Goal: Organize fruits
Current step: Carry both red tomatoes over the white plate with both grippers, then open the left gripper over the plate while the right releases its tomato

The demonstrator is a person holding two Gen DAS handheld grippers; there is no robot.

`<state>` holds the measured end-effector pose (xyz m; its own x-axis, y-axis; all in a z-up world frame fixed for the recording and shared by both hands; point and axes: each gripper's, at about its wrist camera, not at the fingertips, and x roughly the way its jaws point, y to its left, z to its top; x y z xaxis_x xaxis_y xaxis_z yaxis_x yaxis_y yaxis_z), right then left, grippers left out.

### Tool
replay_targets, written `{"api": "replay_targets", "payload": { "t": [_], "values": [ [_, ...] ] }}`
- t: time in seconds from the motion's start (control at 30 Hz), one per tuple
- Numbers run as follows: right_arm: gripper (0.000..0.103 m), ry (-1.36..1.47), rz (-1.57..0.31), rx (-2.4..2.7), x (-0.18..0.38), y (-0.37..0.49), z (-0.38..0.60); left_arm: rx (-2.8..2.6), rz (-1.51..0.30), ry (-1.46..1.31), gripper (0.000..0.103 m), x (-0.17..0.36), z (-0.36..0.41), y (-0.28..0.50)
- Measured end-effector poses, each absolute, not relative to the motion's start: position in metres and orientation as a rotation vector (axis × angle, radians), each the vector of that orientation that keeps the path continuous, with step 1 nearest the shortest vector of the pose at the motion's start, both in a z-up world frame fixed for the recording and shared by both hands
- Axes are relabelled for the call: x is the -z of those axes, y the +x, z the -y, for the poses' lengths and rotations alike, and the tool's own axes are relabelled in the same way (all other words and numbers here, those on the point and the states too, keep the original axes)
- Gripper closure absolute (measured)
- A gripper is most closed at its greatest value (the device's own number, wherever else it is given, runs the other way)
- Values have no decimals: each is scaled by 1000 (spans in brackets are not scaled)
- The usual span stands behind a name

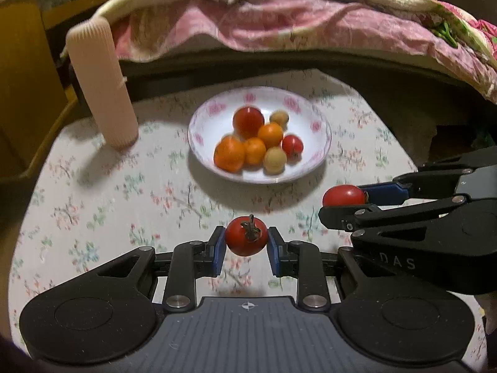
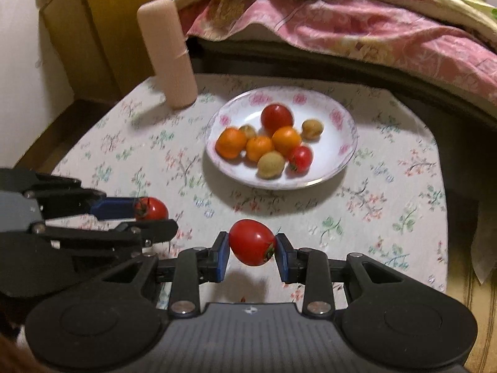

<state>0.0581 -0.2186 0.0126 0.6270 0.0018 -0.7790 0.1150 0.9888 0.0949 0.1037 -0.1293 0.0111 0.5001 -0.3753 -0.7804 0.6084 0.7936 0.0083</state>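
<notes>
1. Step in hand: I judge this the carry stage. Each of my grippers holds one tomato above the table, short of the plate [image 1: 321, 143], which lies ahead at the table's centre.
2. Left gripper [image 1: 247, 242]: clenched on a small red tomato [image 1: 240, 241], pinched at its flanks by the blue pads; dried stem faces the camera.
3. Right gripper [image 2: 252, 247]: clenched on an oblong red tomato [image 2: 251, 241], stem end turned toward the right-hand pad.
4. Plate contents: one large red tomato [image 1: 248, 120], a small red one [image 1: 292, 145], three orange fruits [image 1: 229, 153], and tan-skinned round fruits, two in the left view, a third partly hidden in the right view.
5. Next move, as I judge it: bring both tomatoes over the plate, lower into the bare rim-side patches, then ease the jaws apart. Round fruit will likely roll; a low release is wise.
6. Materials: tomatoes glossy, smooth, taut-skinned and probably soft under pressure; plate glazed white with pink floral border, shallow dish shape.
7. Tablecloth [image 1: 108, 192]: matte pale fabric, small flower print.
8. Ribbed cylinder [image 1: 102, 87]: peach-coloured, upright, finely ridged, left of the plate and apart from it.
9. Quilt [image 1: 279, 21]: pink, crumpled, beyond the table.
</notes>
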Motion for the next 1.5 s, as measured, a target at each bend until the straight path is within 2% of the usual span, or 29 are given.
{"api": "replay_targets", "payload": {
  "t": [0.23,0.67,1.5],
  "values": [
    [69,192,-854,80,-31,62,234,597,-809,300,69,-33,140,108],
    [69,208,-837,133,-36,99,268,604,-787,329,69,-34,172,155],
    [69,274,-885,175,-4,161,298,584,-834,321,69,-2,195,208]
  ]
}}
